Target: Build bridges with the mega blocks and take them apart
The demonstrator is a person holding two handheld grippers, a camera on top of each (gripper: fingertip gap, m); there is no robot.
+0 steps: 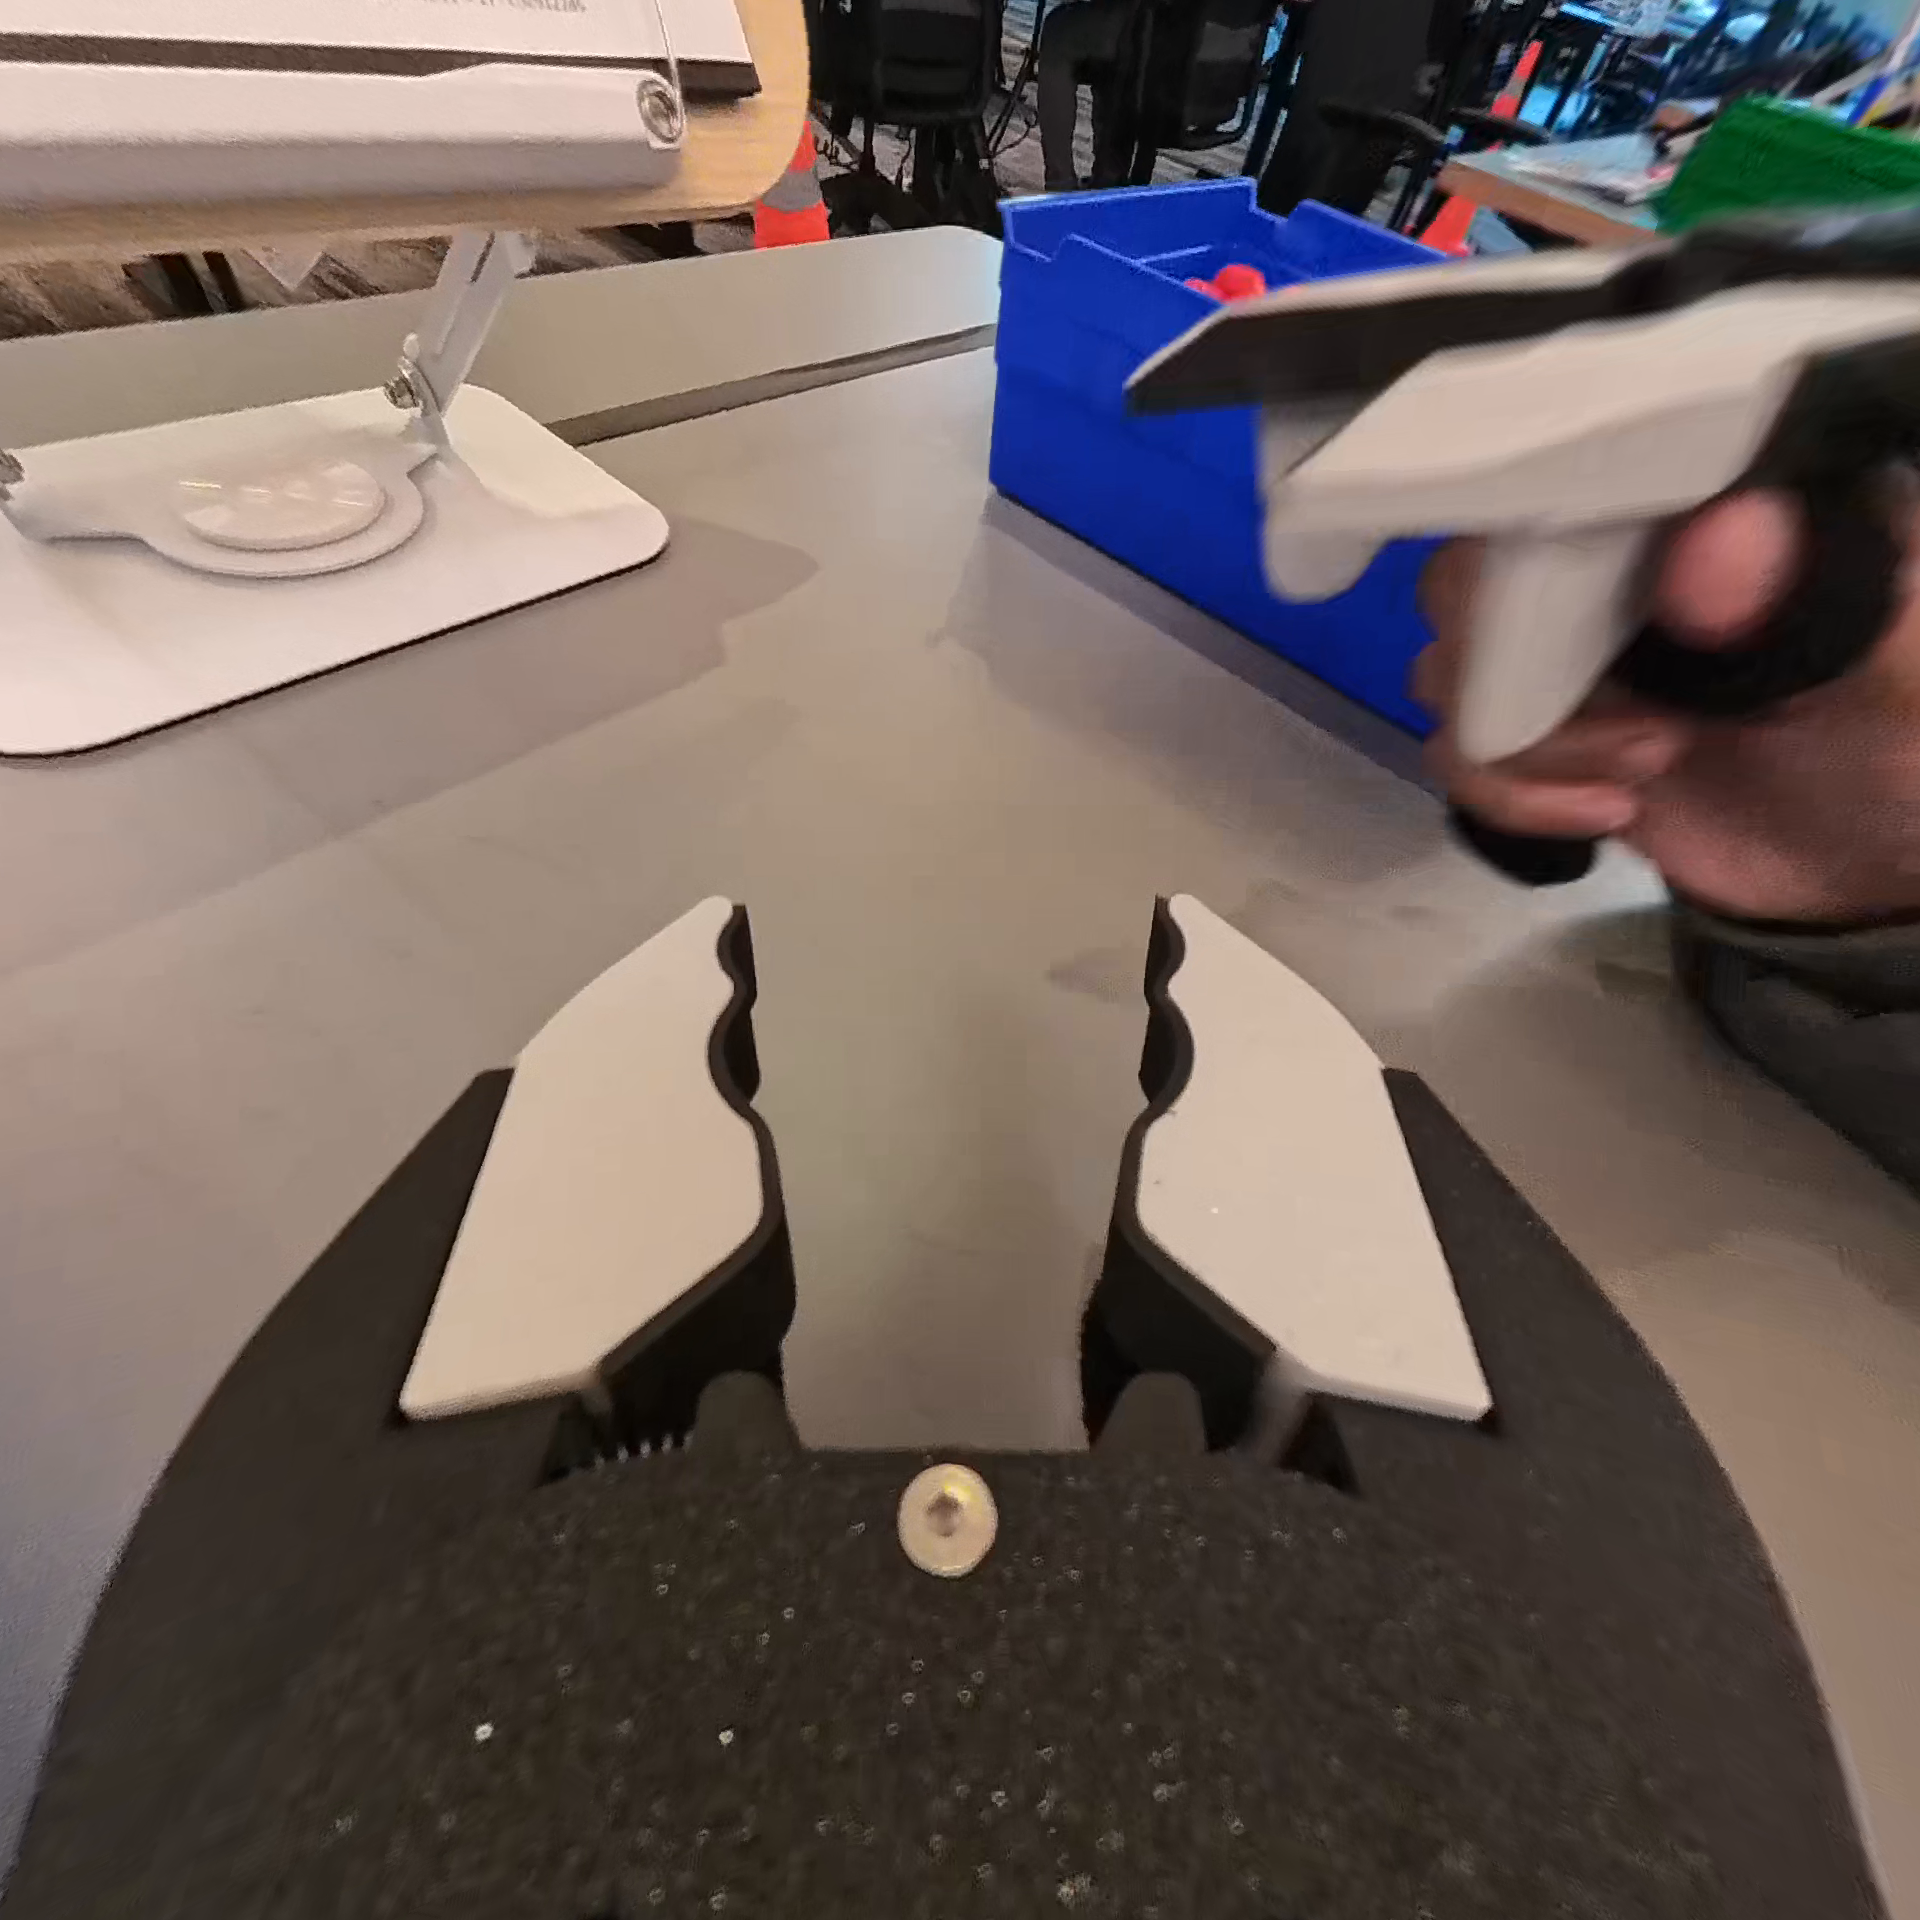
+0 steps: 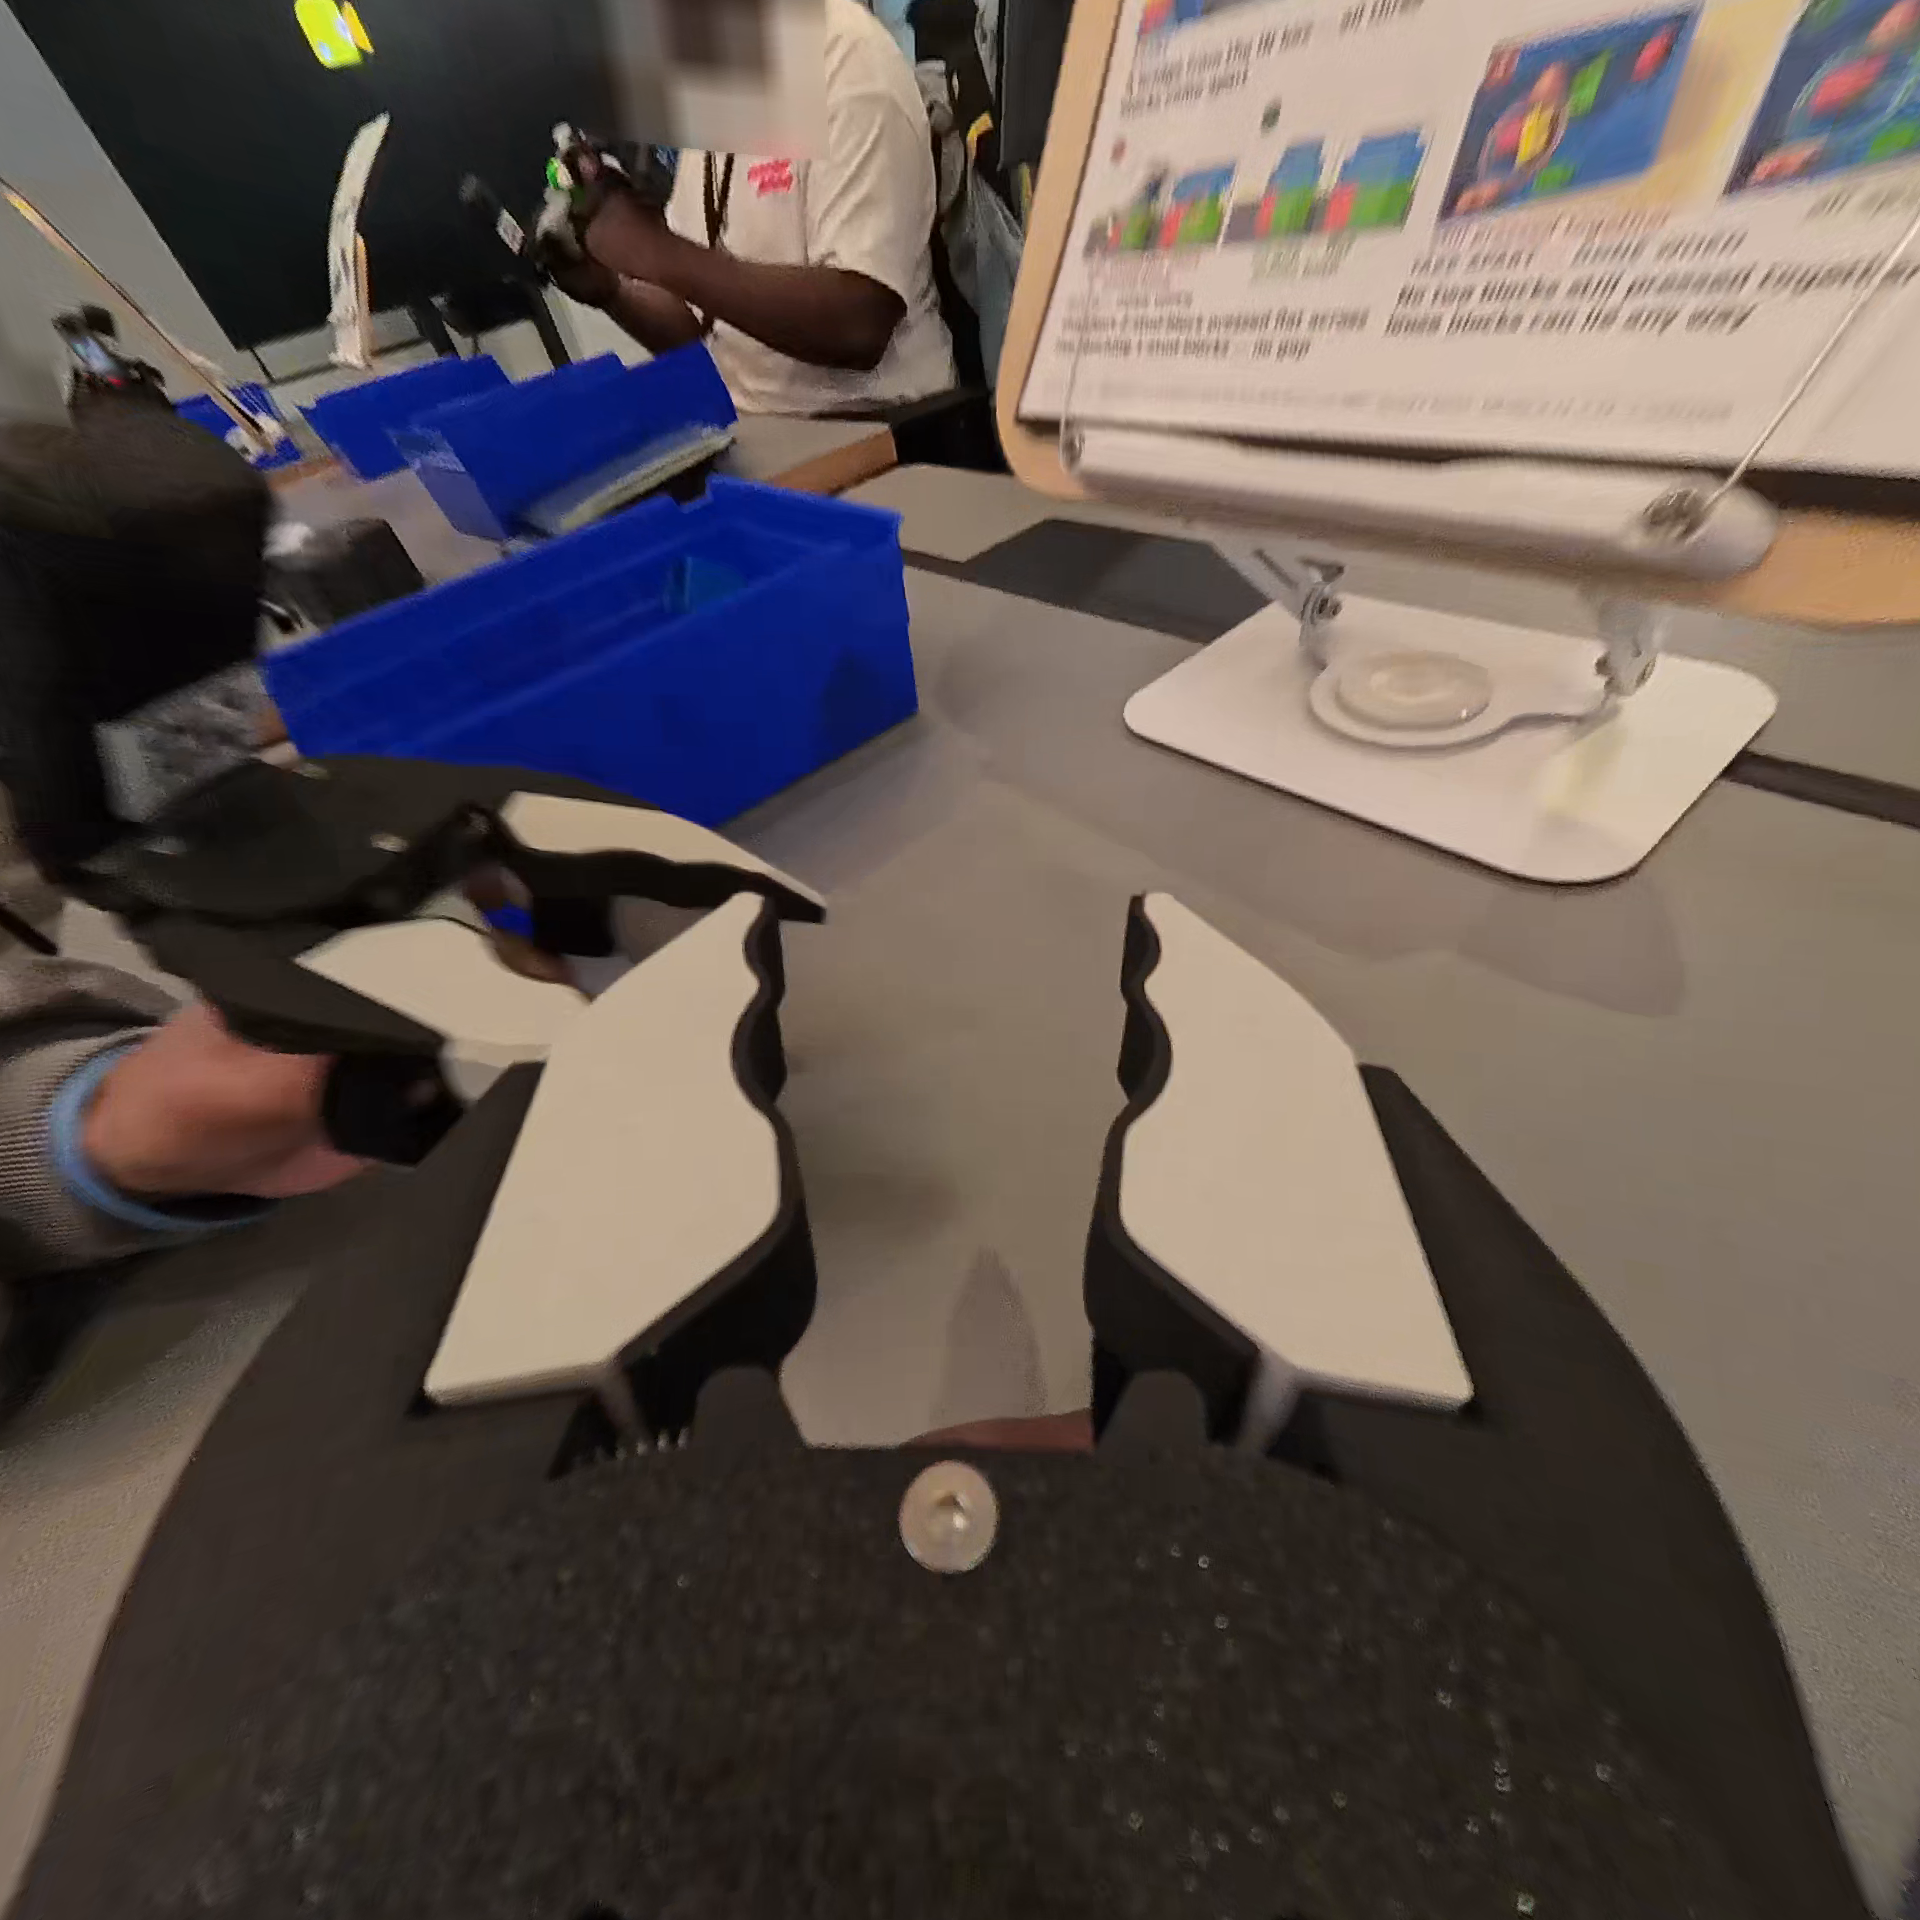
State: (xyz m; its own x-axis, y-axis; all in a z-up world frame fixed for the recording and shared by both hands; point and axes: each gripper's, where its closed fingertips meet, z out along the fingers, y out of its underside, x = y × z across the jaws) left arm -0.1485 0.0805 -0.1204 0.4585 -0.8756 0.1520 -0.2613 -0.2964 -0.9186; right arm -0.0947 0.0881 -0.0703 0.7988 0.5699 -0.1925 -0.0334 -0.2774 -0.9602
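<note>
The left gripper [image 1: 951, 914] hangs low over a smooth grey table [image 1: 883, 748], its 2 fingers spread with only bare tabletop between them; each finger is a flat pale plate edged in wavy black rubber, set in a grainy black body with 1 silver screw. The right gripper [image 2: 951, 904] is spread the same way and holds nothing, and the grey surface ahead of it lies open up to the white stand base [image 2: 1455, 748]. That base is a flat plate with rounded corners and a round disc in its middle; a metal hinge rises from it to a tilted, wood-edged board carrying a printed instruction sheet [image 2: 1455, 208]. In the left wrist view a blue plastic bin [image 1: 1122, 416] sits on the far right part of the table, its near corner close to the other gripper held in a hand [image 1: 1714, 748], and a red block [image 1: 1231, 283] with round studs shows just above its rim. In the right wrist view another blue bin [image 2: 644, 675] stands at the far left, beyond the other gripper, with a blue piece [image 2: 701, 587] inside; whether that is a block I cannot tell. A dark seam runs across the table behind the base. Behind, more blue bins and a person in a white shirt [image 2: 821, 229] occupy the next table.
</note>
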